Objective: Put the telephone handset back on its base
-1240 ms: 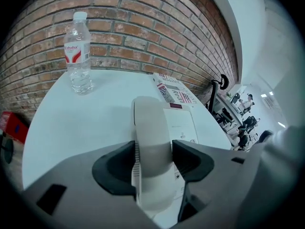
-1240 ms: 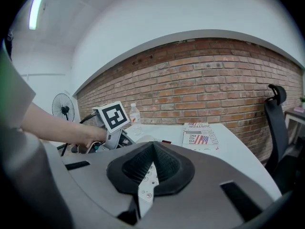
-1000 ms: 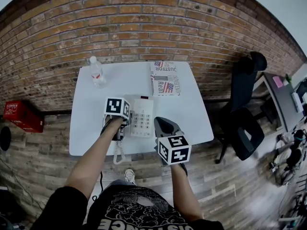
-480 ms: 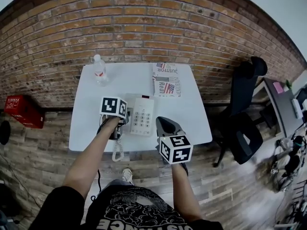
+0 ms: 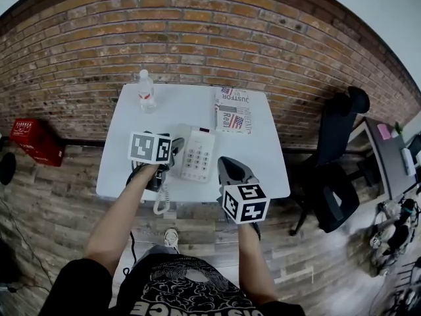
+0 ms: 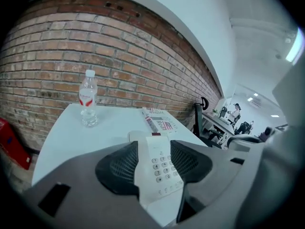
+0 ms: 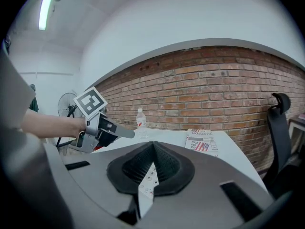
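The white telephone base (image 5: pixel 198 154), keypad up, lies near the front of the white table (image 5: pixel 125 133). A rounded white part, probably the handset (image 6: pixel 136 137), shows along its left side. The rest is hidden by my left gripper (image 5: pixel 176 145), so I cannot tell how it sits. The coiled cord (image 5: pixel 160 200) hangs over the table's front edge. In the left gripper view the left gripper (image 6: pixel 154 147) has its jaws wide and closing, with nothing between the pads and the keypad (image 6: pixel 159 166) beyond them. My right gripper (image 5: pixel 224 160) hovers at the base's right front, jaws together and empty.
A water bottle (image 5: pixel 146 91) stands at the table's back left and a folded newspaper (image 5: pixel 232 109) lies at the back right. A brick wall runs behind. A red box (image 5: pixel 36 143) sits on the floor at left, and black office chairs (image 5: pixel 342 157) stand at right.
My left gripper has shifted slightly left, away from the keypad. The right gripper has kept its place beside the base.
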`<state>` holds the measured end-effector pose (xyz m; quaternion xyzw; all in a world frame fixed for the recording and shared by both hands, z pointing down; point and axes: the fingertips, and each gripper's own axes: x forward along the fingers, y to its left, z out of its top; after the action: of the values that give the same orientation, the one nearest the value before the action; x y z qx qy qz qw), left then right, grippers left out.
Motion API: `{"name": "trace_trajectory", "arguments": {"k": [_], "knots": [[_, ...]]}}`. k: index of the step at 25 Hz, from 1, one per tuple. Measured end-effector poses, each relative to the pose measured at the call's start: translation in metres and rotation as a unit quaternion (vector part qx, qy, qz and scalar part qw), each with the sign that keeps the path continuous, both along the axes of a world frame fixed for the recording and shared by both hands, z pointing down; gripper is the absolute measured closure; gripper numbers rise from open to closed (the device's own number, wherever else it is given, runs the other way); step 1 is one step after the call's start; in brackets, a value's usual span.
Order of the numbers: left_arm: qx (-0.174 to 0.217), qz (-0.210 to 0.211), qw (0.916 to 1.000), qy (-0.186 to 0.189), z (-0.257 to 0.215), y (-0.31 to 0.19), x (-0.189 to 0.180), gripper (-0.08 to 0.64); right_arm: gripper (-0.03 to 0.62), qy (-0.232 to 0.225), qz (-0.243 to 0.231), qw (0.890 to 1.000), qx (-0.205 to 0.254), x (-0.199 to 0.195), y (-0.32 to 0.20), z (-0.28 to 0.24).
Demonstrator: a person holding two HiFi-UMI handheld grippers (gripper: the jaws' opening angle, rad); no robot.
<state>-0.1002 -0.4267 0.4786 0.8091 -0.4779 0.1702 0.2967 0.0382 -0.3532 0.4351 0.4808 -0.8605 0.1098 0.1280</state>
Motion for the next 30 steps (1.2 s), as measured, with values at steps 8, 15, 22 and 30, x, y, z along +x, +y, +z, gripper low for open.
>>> {"name": "trace_trajectory", "arguments": {"k": [8, 15, 22, 30], "knots": [[0.128, 0.022, 0.9916, 0.008, -0.056, 0.030, 0.002, 0.370, 0.592, 0.000, -0.015, 1.000, 0.019, 0.000, 0.013, -0.016], [0.199, 0.026, 0.9796, 0.001, -0.092, 0.057, 0.003, 0.370, 0.592, 0.001, -0.026, 0.999, 0.032, 0.003, 0.024, -0.029], [0.240, 0.010, 0.9707, 0.015, -0.102, 0.086, -0.003, 0.436, 0.592, 0.003, -0.034, 0.998, 0.049, 0.006, 0.031, -0.040], [0.253, -0.009, 0.9672, 0.017, -0.097, 0.111, -0.012, 0.534, 0.592, 0.000, -0.057, 0.996, 0.072, -0.004, 0.040, -0.051]]}}
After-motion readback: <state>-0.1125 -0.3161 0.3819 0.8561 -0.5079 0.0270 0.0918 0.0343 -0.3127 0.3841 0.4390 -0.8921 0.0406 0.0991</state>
